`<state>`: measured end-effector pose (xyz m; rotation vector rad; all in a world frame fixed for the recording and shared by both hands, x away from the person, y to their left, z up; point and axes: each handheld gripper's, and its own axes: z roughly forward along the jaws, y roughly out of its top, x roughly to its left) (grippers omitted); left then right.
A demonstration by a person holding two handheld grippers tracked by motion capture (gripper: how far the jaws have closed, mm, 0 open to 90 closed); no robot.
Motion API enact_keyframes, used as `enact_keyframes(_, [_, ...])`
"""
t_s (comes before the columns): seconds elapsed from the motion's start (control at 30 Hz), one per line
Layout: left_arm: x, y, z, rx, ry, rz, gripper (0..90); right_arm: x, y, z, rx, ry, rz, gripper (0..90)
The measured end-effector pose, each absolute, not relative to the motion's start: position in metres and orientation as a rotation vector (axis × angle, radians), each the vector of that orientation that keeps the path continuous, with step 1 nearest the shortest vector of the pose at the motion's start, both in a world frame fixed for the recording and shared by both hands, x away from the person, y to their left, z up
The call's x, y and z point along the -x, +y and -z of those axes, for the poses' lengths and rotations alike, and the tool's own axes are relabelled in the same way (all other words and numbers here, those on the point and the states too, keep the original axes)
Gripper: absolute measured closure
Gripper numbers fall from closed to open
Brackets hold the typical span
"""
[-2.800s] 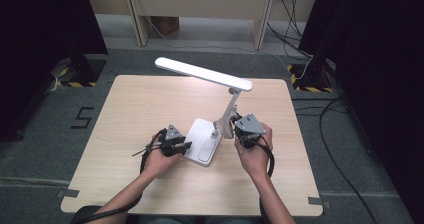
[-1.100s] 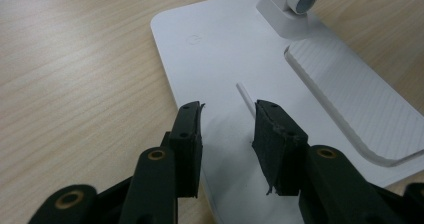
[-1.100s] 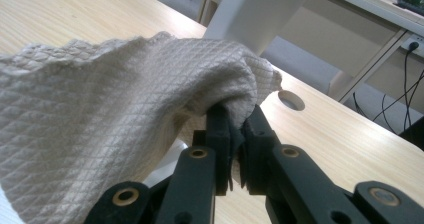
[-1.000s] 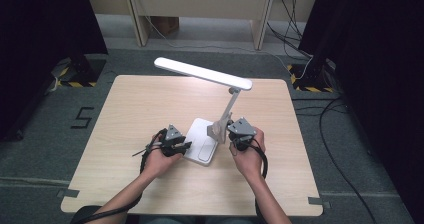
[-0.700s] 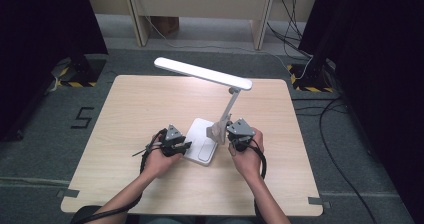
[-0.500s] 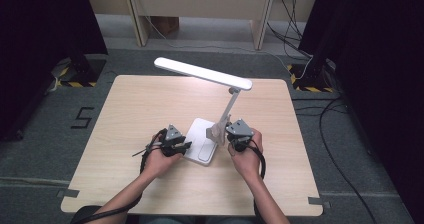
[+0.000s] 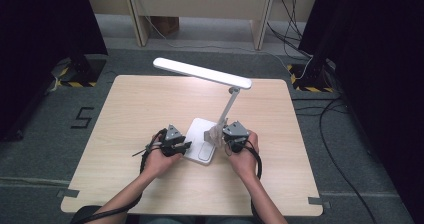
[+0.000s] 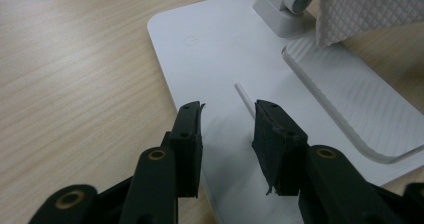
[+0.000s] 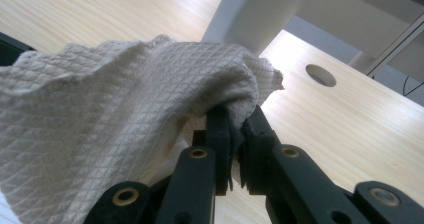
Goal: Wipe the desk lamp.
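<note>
Left gripper [image 7: 186,145] lay low at lamp base [image 7: 196,140] front-left edge, forearm reaching in from bottom; jaws stood apart over white base, gripping nothing. Lamp base sat near table [image 7: 125,109] middle, toward the person. Right gripper [image 9: 235,126] was raised beside lamp stem [image 7: 228,108], jaws pinched tight on cloth [image 9: 105,134], which draped against stem foot. Count: 2 grippers, 2 hands, 1 lamp, 1 cloth, 1 table. Lamp head [image 7: 202,73] stretched leftward above tabletop.
</note>
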<state>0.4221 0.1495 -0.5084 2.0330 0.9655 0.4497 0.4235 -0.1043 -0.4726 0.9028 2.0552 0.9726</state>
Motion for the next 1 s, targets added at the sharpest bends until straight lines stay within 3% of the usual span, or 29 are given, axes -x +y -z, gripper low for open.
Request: enact_keyframes(1.0, [-0.422,0.151,0.509,-2.029,0.97,-0.445,63.1,-0.455,-0.091,0.497,-0.878,2.164,-0.947,84.5])
